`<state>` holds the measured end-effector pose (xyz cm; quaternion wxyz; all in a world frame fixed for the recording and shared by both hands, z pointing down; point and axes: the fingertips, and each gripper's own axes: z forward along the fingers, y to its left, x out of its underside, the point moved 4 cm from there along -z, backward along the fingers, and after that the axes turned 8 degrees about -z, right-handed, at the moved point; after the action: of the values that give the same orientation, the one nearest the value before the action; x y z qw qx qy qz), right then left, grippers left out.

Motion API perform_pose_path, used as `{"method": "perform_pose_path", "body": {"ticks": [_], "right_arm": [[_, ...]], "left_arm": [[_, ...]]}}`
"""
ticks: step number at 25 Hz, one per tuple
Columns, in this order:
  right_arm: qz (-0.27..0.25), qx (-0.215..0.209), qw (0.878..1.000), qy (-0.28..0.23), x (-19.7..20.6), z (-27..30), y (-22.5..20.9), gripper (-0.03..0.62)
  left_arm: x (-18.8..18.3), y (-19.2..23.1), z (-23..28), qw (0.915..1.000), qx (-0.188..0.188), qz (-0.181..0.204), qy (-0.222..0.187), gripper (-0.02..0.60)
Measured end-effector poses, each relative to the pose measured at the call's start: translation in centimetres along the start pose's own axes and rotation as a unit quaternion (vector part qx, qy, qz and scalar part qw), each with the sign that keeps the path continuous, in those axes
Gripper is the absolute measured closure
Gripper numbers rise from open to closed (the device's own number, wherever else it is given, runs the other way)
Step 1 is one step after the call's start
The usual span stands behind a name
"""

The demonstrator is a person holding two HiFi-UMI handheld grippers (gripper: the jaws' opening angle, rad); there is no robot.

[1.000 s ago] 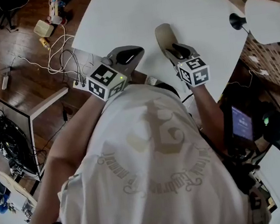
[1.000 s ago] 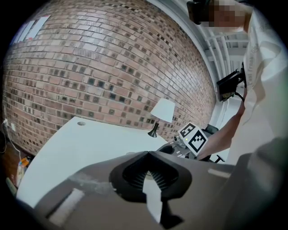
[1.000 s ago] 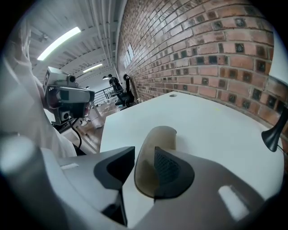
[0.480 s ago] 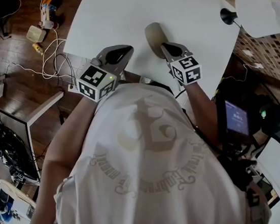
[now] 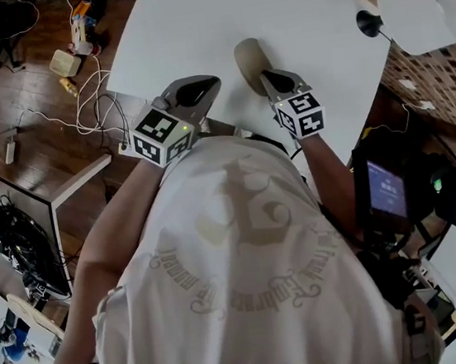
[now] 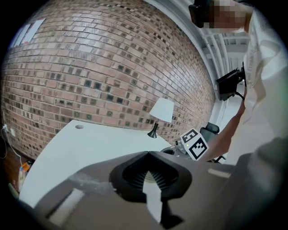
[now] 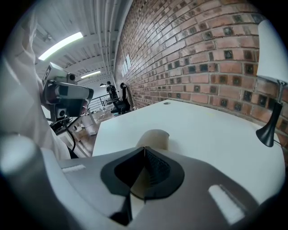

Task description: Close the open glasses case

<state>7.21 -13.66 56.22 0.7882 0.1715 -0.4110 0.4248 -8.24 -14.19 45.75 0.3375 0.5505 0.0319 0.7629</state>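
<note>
A beige glasses case (image 5: 246,56) lies on the white table (image 5: 288,3); in the right gripper view its rounded end (image 7: 154,136) rises just past my jaws. My right gripper (image 5: 265,75) is at the case's near end with its jaws together (image 7: 144,149) and nothing between them. Whether the tips touch the case I cannot tell. My left gripper (image 5: 213,80) hovers at the table's near edge, left of the case and apart from it. Its jaws meet at the tip (image 6: 148,153) and hold nothing.
A white-shaded lamp (image 5: 410,5) on a black base stands at the table's right edge, beside a brick wall (image 7: 202,49). Cables and a power strip (image 5: 81,80) lie on the wooden floor to the left. A lit screen (image 5: 386,189) sits near my right side.
The right gripper's jaws have come together at the case's near end. Both hands stay in about the same places, and the head view has shifted slightly.
</note>
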Motion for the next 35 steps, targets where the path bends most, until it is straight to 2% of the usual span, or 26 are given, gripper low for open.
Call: {"method": "perform_pose_path", "body": {"ticks": [14, 18, 23, 35], "right_arm": [[0.068, -0.037, 0.996, -0.036, -0.4, -1.4, -2.2, 0.582], [0.081, -0.04, 0.994, -0.056, -0.5, -3.4, -2.5, 0.582], [0.08, -0.033, 0.992, -0.089, -1.4, -6.3, -3.0, 0.583], [0.059, -0.011, 0.987, -0.15, -1.4, -13.0, -2.0, 0.586]], "left_arm": [[0.4, -1.5, 1.3, 0.9992, -0.038, -0.007, -0.005, 0.575], [1.0, -3.1, 2.5, 0.9995, -0.029, -0.013, 0.0, 0.575], [0.6, -4.6, 3.9, 0.9996, -0.025, 0.004, -0.014, 0.577], [1.0, -7.1, 7.3, 0.9997, 0.009, 0.019, -0.011, 0.575]]}}
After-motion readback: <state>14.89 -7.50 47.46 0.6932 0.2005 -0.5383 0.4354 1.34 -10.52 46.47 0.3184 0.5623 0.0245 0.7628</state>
